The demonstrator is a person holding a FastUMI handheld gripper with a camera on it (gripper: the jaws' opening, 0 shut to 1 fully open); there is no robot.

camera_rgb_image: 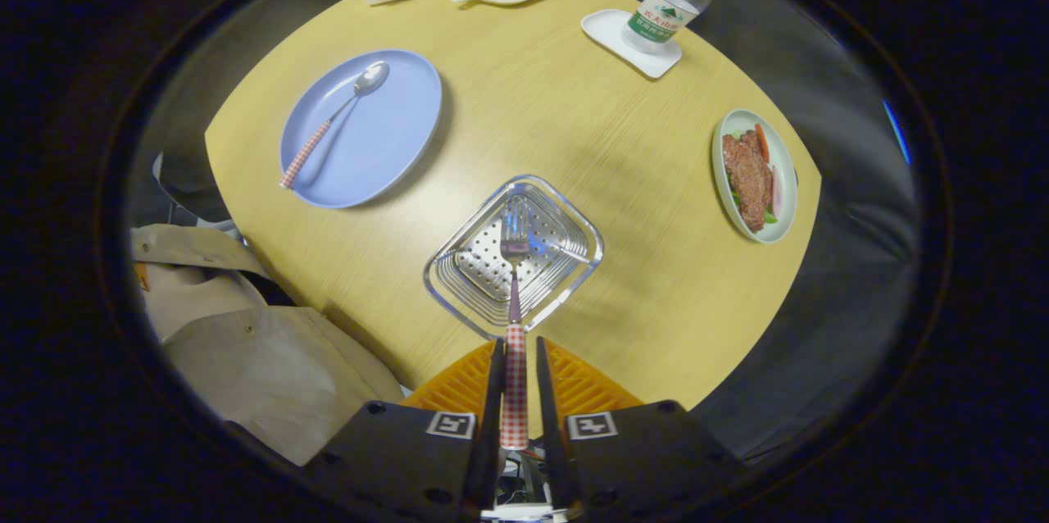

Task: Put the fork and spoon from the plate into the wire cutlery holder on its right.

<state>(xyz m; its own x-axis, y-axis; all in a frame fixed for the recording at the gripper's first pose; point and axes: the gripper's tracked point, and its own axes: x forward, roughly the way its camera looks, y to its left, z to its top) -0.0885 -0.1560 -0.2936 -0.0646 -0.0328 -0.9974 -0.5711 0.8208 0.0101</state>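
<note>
Gripping the fork (515, 318) by its checked handle, the gripper (515, 379) holds its tines over the wire cutlery holder (574, 216) near the table's near edge; released tilted, it could catch the rim; spoon (328, 123) remains on the blue plate (393, 138)

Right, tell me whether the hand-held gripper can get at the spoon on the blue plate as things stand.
Probably not yet. The hand-held gripper is shut on the checked-handled fork, held over the square wire cutlery holder. The checked-handled metal spoon lies uncovered on the round blue plate, so the way looks free once the fork is dropped.
</note>
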